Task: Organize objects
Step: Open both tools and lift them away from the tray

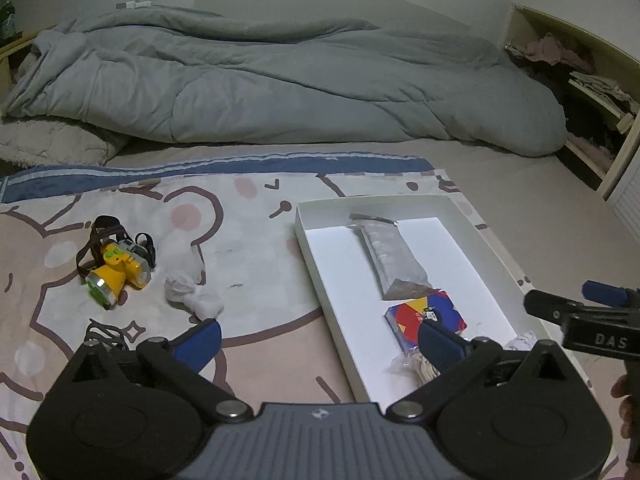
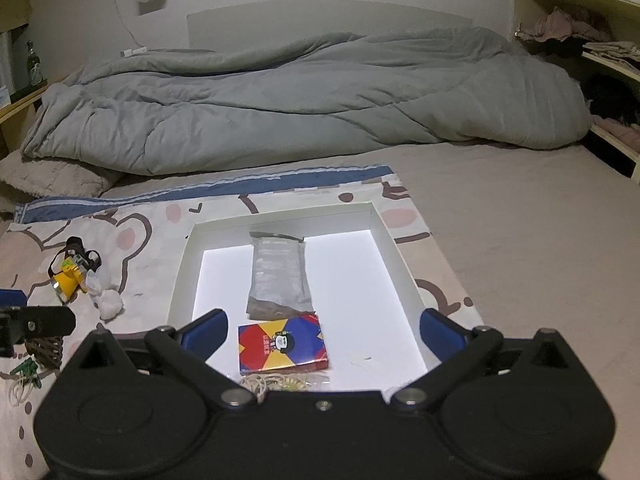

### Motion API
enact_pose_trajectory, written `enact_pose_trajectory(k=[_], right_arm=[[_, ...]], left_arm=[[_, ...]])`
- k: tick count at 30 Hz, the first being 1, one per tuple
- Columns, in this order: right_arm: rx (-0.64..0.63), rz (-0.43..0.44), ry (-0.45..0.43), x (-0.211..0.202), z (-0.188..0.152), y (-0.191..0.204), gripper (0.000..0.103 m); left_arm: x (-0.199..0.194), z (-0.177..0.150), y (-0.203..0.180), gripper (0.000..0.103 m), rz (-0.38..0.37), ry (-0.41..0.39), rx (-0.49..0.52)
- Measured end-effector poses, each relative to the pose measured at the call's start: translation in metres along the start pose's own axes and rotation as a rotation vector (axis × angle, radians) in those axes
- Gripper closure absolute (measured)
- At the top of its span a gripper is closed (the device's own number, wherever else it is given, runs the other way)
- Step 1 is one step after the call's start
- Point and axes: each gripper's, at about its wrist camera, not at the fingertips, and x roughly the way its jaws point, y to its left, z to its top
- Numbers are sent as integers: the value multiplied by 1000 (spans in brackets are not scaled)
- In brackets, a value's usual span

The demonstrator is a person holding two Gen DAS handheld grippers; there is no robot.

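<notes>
Black left gripper [image 1: 318, 338] and right gripper [image 2: 322, 330], blue-padded jaws, silver pivot screws, "DAS" lettering.

Tray [image 2: 182, 276] on mat [image 2: 160, 216]: pouch [image 2: 279, 276] inside, card box [image 2: 282, 343] at its 6 o'clock; headlamp [image 2: 68, 276] at tray's 9 o'clock.

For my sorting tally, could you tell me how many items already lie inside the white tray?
3: a grey pouch mid-tray, a card box below it, a rubber-band bag nearest; the gripper may hide more.
</notes>
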Motion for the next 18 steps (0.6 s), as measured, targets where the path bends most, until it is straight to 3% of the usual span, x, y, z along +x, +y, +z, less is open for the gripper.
enact_pose_trajectory(k=[18], right_arm=[[6,-40,-5,-4,-9,5,0]], left_arm=[[-2,-5,20,0,5,-29,3]])
